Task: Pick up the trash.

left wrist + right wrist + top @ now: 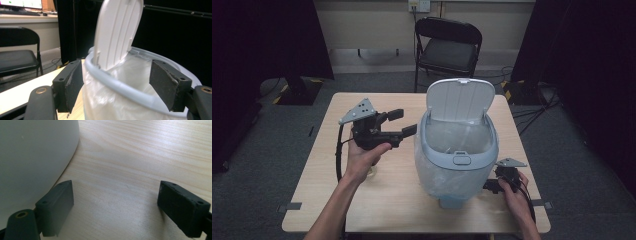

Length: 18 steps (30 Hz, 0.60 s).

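Small white bin (456, 150) w/ a clear liner bag stood on the wooden table (377, 200), right of centre; its lid (459, 99) was flipped up and stood upright at the back of the rim. Left gripper (402, 123) was held in the left hand (362, 155) above the table, just left of the bin, pointing at it approx level w/ the rim; jaws apart, nothing clamped. In the left gripper view (117, 83) the rim and liner showed between the two pads, pads not pressing on either. Right gripper (490, 186) sat low at the table's near right, beside the bin's base, right hand (514, 192) on it. In the right gripper view (116, 202) jaws were wide apart over bare wood, empty, w/ the bin wall (32, 157) just beside the left-side pad; contact or not, can't tell. A black folding chair (448, 47) stood beyond the table's far edge.
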Each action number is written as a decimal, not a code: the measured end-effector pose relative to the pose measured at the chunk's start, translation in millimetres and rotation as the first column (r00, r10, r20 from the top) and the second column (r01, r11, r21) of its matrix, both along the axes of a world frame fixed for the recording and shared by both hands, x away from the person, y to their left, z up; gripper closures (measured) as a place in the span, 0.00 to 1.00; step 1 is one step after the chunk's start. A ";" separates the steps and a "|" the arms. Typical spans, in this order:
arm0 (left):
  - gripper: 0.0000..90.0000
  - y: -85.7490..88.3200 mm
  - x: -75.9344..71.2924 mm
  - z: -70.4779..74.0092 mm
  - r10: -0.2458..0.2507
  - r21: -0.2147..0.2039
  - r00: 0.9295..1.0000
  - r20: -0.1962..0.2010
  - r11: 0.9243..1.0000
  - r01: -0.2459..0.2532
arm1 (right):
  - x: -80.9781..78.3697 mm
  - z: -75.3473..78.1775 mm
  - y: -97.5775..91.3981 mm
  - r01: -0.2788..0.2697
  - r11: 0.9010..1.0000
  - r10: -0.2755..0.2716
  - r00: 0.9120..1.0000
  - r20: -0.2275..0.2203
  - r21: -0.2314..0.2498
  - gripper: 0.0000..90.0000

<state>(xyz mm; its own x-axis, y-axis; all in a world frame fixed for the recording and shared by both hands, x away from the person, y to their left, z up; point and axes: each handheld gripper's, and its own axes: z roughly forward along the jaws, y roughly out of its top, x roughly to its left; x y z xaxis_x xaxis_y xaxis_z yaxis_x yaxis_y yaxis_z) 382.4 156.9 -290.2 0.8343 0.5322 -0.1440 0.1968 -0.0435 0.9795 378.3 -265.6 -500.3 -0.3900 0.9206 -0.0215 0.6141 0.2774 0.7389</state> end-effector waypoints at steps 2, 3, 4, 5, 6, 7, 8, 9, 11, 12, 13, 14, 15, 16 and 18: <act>0.30 6.9 -0.1 -0.1 0.014 0.003 1.000 0.001 1.000 -0.014 | 0.0 0.0 0.0 0.000 1.000 0.000 1.000 0.001 -0.001 0.14; 0.30 6.9 -0.1 -0.1 0.014 0.003 1.000 0.001 1.000 -0.014 | 0.0 0.0 0.0 0.000 1.000 0.000 1.000 0.001 -0.001 0.14; 0.30 11.4 0.0 0.1 0.014 0.004 1.000 0.001 1.000 -0.014 | -0.1 0.0 0.0 -0.001 1.000 0.001 1.000 0.001 -0.001 0.14; 0.30 17.3 0.6 -0.2 0.022 0.010 1.000 0.005 1.000 -0.022 | 0.0 0.0 0.0 0.001 1.000 -0.001 1.000 0.000 0.000 0.14; 0.30 17.3 0.6 -0.2 0.022 0.010 1.000 0.005 1.000 -0.022 | 0.0 0.0 0.0 0.001 1.000 -0.001 1.000 0.000 0.000 0.14; 0.30 21.6 1.0 -0.5 0.022 0.011 1.000 0.000 1.000 -0.022 | 0.0 0.0 0.0 0.000 1.000 0.000 1.000 0.000 0.000 0.14; 0.30 24.5 1.3 -1.1 0.028 0.010 1.000 0.002 1.000 -0.028 | 0.0 0.1 -0.1 -0.001 1.000 0.001 1.000 -0.002 0.000 0.14; 0.30 26.9 1.1 -1.4 0.031 0.019 1.000 -0.001 0.999 -0.031 | 0.1 0.1 -0.1 -0.001 1.000 0.001 1.000 -0.002 0.001 0.14; 0.31 33.2 0.4 -3.5 0.057 0.040 0.998 0.005 0.998 -0.057 | 0.1 0.1 -0.1 -0.001 1.000 0.001 1.000 -0.002 0.001 0.14; 0.31 37.9 -0.1 -5.9 0.071 0.034 0.997 -0.003 0.997 -0.071 | 0.1 0.1 -0.1 -0.001 1.000 0.001 1.000 -0.002 0.001 0.14; 0.31 44.4 -1.7 -9.7 0.088 0.033 0.996 -0.012 0.996 -0.088 | 0.1 0.1 -0.1 -0.001 1.000 0.001 1.000 -0.002 0.000 0.14; 0.31 48.0 -3.0 -12.0 0.097 0.040 0.995 -0.014 0.995 -0.096 | 0.1 0.1 -0.1 -0.001 1.000 0.001 1.000 -0.002 0.000 0.14; 0.31 48.0 -3.0 -12.0 0.097 0.040 0.995 -0.014 0.995 -0.096 | 0.1 0.1 -0.1 -0.001 1.000 0.001 1.000 -0.002 0.000 0.14; 0.31 51.5 -4.1 -14.3 0.108 0.050 0.994 -0.012 0.993 -0.107 | 0.1 0.1 -0.1 -0.001 1.000 0.001 1.000 -0.002 0.000 0.14; 0.31 60.4 -5.6 -18.5 0.129 0.061 0.992 -0.017 0.990 -0.128 | 0.1 0.1 0.0 0.000 1.000 0.000 1.000 -0.002 0.000 0.14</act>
<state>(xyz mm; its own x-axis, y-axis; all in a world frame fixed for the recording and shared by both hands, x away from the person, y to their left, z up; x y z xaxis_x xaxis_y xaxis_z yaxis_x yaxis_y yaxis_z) 376.8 217.3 -308.7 0.7557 0.6428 -0.1258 0.2251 -0.0745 0.9715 378.4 -265.6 -500.2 -0.3903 0.9204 -0.0204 0.6154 0.2774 0.7378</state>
